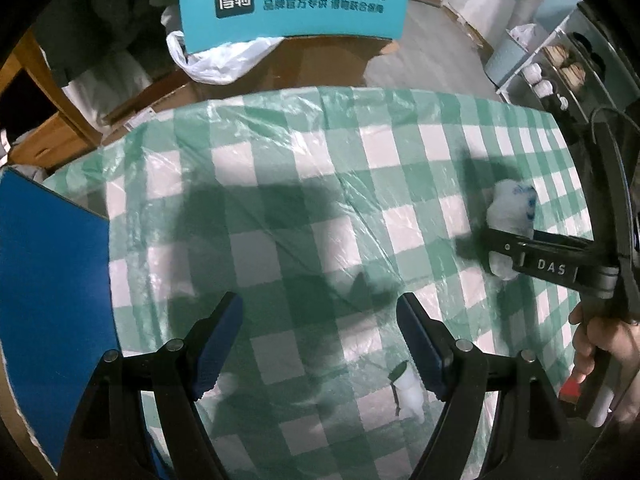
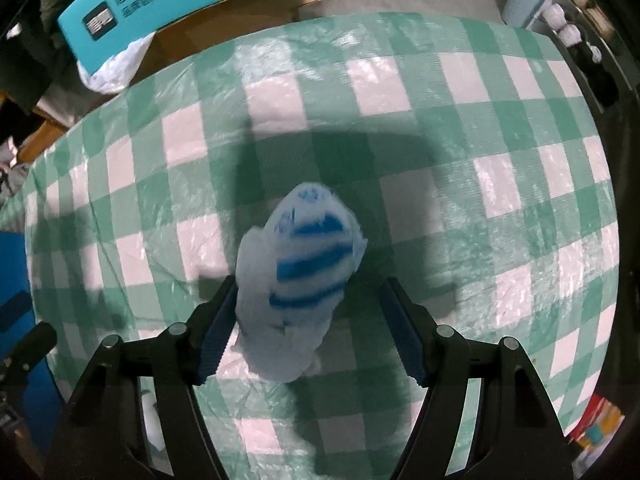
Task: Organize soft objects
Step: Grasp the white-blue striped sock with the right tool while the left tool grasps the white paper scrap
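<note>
Step in hand, by the look of it: picking up the rolled white sock with blue stripes (image 2: 298, 280), lying on the green-and-white checked table (image 2: 460, 80) at the centre of the right wrist view. Sat between the two blue pads of the right tool (image 2: 310, 336): left pad touching or nearly touching its fuzzy flank, right pad clearly apart from it, so jaws not yet clamped, only straddling. No earlier view to compare against. Pointed nearly straight down over the table, with the sock's striped end reaching up-frame beyond the fingertips. Seen again at the right edge of the left wrist view, where the same sock (image 1: 512, 208) lay partly behind a black finger, with a person's hand (image 1: 600, 344) wrapped round the handle lower right. Left tool (image 1: 320, 344) held wide apart over bare cloth at lower centre, gripping nothing, tilted steeply down. A second small white soft thing (image 1: 410, 394) glimpsed just inside its right pad, too blurred to name. Blue panel (image 1: 52, 280) at the left edge, possibly a container wall; cannot tell. Next move, judged: closing the right pads squarely on the roll's middle, gently, since soft and likely to squash or slip, then lifting.
</note>
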Action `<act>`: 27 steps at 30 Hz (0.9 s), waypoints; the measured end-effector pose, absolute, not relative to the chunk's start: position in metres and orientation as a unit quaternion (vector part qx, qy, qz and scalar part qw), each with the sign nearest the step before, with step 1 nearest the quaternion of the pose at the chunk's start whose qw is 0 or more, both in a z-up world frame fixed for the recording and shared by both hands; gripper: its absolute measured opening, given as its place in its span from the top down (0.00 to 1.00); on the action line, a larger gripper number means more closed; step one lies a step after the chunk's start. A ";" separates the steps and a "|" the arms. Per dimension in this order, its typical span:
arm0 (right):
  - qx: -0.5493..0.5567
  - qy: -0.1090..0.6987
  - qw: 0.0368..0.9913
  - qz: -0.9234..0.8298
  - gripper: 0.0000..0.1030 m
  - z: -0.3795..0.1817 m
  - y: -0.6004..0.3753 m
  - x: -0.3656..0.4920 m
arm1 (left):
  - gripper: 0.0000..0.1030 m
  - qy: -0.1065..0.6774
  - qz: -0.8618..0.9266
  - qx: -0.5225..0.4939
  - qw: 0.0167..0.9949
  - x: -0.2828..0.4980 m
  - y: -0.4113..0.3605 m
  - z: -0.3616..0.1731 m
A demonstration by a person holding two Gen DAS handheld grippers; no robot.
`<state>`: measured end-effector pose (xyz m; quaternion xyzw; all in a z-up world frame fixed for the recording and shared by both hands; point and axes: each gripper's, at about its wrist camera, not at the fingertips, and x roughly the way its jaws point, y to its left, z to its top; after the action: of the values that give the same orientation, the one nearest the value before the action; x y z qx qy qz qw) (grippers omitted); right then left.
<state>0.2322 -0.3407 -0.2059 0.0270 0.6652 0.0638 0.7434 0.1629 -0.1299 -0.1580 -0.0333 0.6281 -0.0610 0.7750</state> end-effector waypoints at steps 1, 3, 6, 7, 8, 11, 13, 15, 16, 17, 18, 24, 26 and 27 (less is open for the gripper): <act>0.013 0.661 0.747 0.069 0.47 -0.205 -0.337 0.230 | 0.22 0.629 -0.061 -0.033 0.774 0.161 -0.131 -0.159; -0.001 0.656 0.751 0.078 0.60 -0.203 -0.332 0.225 | 0.22 0.632 -0.063 -0.036 0.772 0.156 -0.133 -0.160; -0.004 0.654 0.751 0.092 0.61 -0.203 -0.328 0.213 | 0.22 0.636 -0.064 -0.040 0.768 0.150 -0.135 -0.161; -0.006 0.653 0.752 0.095 0.62 -0.202 -0.326 0.208 | 0.22 0.637 -0.064 -0.043 0.767 0.148 -0.135 -0.162; -0.006 0.652 0.752 0.098 0.63 -0.202 -0.325 0.203 | 0.22 0.639 -0.064 -0.046 0.765 0.146 -0.136 -0.163; -0.012 0.651 0.751 0.109 0.63 -0.201 -0.321 0.187 | 0.22 0.646 -0.066 -0.060 0.758 0.139 -0.138 -0.166; -0.016 0.651 0.750 0.116 0.63 -0.200 -0.318 0.176 | 0.22 0.647 -0.065 -0.064 0.757 0.135 -0.140 -0.168; -0.019 0.651 0.749 0.120 0.63 -0.198 -0.316 0.165 | 0.22 0.647 -0.065 -0.066 0.757 0.130 -0.143 -0.169; -0.021 0.650 0.749 0.122 0.63 -0.197 -0.316 0.160 | 0.22 0.648 -0.065 -0.066 0.756 0.128 -0.144 -0.169; -0.022 0.650 0.750 0.121 0.63 -0.196 -0.315 0.157 | 0.22 0.649 -0.066 -0.065 0.755 0.125 -0.146 -0.170; -0.023 0.649 0.750 0.122 0.63 -0.195 -0.316 0.153 | 0.22 0.649 -0.066 -0.065 0.755 0.124 -0.148 -0.170; -0.034 0.640 0.758 0.123 0.63 -0.183 -0.322 0.130 | 0.22 0.651 -0.068 -0.054 0.754 0.113 -0.158 -0.176; -0.032 0.638 0.760 0.120 0.63 -0.180 -0.329 0.129 | 0.23 0.655 -0.068 -0.052 0.751 0.110 -0.160 -0.181; -0.029 0.638 0.760 0.119 0.63 -0.179 -0.334 0.126 | 0.23 0.656 -0.067 -0.051 0.750 0.109 -0.161 -0.181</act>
<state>0.1263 -0.3336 -0.1785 -0.0290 0.6383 0.1186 0.7600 0.1088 -0.1605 -0.1814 -0.0512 0.6564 -0.0667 0.7497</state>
